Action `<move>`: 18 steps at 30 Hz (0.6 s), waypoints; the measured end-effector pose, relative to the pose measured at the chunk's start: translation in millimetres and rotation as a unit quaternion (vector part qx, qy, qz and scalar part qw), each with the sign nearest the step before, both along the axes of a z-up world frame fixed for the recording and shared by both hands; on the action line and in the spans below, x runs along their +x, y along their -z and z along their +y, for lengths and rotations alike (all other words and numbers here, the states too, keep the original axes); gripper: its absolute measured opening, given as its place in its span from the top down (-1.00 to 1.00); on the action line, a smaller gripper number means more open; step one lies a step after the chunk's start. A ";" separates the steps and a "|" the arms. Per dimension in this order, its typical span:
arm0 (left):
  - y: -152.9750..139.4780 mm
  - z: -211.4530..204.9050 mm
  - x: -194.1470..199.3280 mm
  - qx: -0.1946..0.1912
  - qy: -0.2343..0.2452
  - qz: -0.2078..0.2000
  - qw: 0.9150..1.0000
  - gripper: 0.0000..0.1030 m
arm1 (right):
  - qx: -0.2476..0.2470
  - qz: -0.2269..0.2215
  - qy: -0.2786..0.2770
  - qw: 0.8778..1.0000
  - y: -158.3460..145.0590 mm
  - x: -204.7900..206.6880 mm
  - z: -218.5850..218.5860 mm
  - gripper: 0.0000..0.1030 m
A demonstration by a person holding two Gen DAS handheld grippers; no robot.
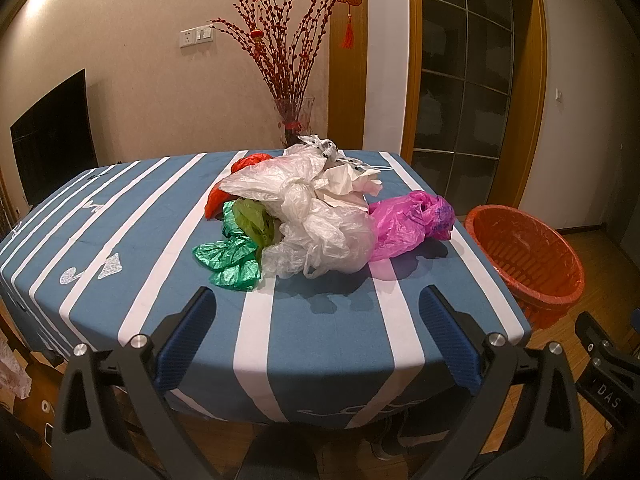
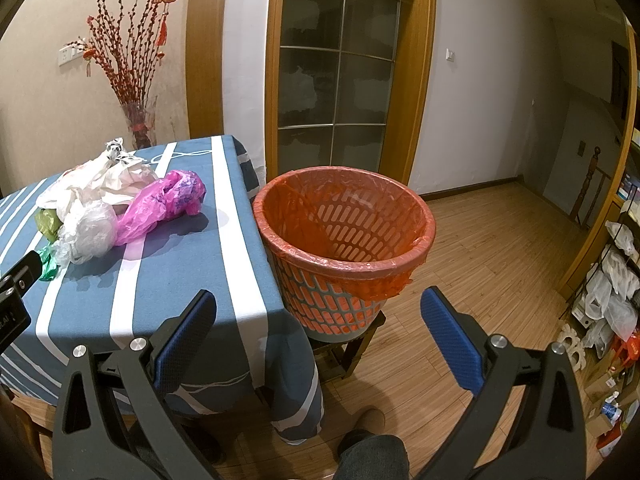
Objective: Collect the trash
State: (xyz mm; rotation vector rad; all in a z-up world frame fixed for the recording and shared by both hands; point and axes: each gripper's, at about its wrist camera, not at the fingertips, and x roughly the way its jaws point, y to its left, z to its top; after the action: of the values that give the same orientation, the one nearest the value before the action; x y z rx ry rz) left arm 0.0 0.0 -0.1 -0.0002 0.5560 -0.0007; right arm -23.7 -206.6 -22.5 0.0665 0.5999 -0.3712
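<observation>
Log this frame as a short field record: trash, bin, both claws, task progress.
trash: pile of crumpled plastic bags on the striped tablecloth, including a pink bag and a green bag
bin: slotted wastebasket with orange liner, standing beside the table's edge, nothing visible inside
left claw: open, holding nothing, facing the pile
right claw: open, holding nothing, near the bin
progress: nothing collected yet

One wastebasket [image 2: 344,248], one vase [image 1: 294,126], one pink bag [image 1: 408,220], two green bags [image 1: 236,248]
</observation>
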 end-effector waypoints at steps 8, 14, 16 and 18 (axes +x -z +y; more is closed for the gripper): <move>0.1 0.1 -0.2 0.000 0.000 0.001 1.000 -0.92 | 0.000 0.000 0.000 1.000 1.1 0.3 -0.2 -0.96; 4.6 4.8 4.0 -0.010 -0.002 0.012 1.000 -0.92 | 0.004 0.001 -0.002 1.000 2.6 2.0 -0.3 -0.96; 5.4 10.9 12.9 -0.023 -0.002 0.018 1.000 -0.92 | 0.006 0.003 -0.004 1.000 4.5 5.4 -3.8 -0.96; 1.9 18.1 22.9 -0.036 -0.005 0.019 0.999 -0.92 | 0.010 0.004 -0.007 1.000 6.0 6.5 -5.3 -0.96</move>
State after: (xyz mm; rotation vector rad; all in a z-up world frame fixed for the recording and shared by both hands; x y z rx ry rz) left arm 22.9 18.1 -2.0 -0.0737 0.5937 -0.0107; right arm -17.2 -211.9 -28.5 0.0793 0.6111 -0.3530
